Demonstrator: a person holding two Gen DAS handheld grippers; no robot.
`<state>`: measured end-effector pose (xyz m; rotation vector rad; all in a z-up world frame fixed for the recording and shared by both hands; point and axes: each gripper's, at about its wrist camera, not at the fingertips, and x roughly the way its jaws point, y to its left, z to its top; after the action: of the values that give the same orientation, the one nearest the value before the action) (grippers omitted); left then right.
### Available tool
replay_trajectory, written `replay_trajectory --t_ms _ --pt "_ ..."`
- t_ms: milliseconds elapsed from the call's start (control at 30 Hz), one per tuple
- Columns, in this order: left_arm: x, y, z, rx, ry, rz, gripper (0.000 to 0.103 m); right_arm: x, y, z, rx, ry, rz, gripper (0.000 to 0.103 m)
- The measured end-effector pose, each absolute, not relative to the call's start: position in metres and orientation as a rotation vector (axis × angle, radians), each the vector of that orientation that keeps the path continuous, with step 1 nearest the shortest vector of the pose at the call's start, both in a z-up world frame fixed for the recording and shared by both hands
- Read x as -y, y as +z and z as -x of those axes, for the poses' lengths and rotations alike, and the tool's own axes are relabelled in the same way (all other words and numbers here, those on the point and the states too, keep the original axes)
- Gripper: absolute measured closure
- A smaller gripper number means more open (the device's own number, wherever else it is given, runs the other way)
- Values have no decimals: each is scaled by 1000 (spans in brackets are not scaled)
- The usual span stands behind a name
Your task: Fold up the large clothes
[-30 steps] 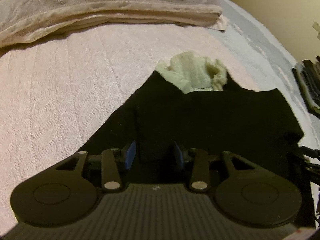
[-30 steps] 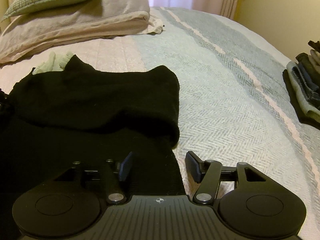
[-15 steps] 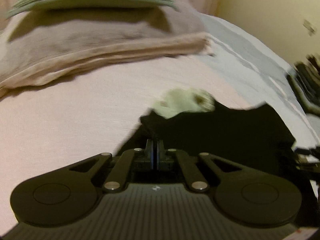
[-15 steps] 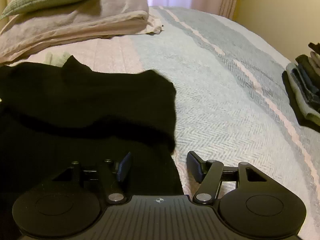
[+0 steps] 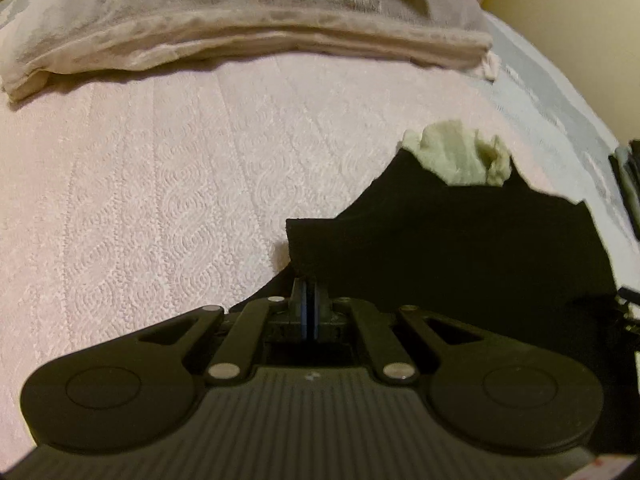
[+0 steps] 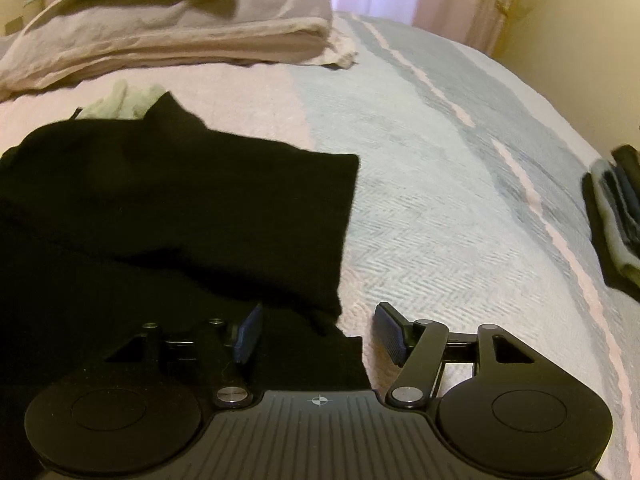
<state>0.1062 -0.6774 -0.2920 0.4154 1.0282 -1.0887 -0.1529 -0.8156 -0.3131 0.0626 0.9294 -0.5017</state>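
Since a second ago your left gripper [image 5: 308,300] has closed its jaws on a fold of the large black knit garment [image 5: 460,248] spread on the pink quilted bed [image 5: 140,200], ready to lift it over. Only the right view shows your right gripper [image 6: 318,334], jaws wide, empty, straddling the hem.

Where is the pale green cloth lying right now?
The pale green cloth lies on the pink bedspread, its near side tucked under the black garment's far edge, short of the stacked pillows.
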Motion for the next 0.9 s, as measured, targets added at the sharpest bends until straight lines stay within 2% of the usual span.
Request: replay_trajectory --t_ms 167,333,533,700,900 --pt "673 -289 -109 -1003 -1055 -482 100 831 -309 167 -922 -564 -119 44" --pt "647 -263 -96 -965 -1029 -495 98 841 -295 186 -912 -644 -191 44" --pt "604 -241 -45 -999 -1035 -453 97 842 -295 182 -895 -477 -180 44" --pt "572 -250 1 -1060 -1010 -448 97 865 -307 179 -918 -498 -138 42" --pt "533 -259 44 -1109 -943 -448 97 870 -289 189 -935 -474 -149 41"
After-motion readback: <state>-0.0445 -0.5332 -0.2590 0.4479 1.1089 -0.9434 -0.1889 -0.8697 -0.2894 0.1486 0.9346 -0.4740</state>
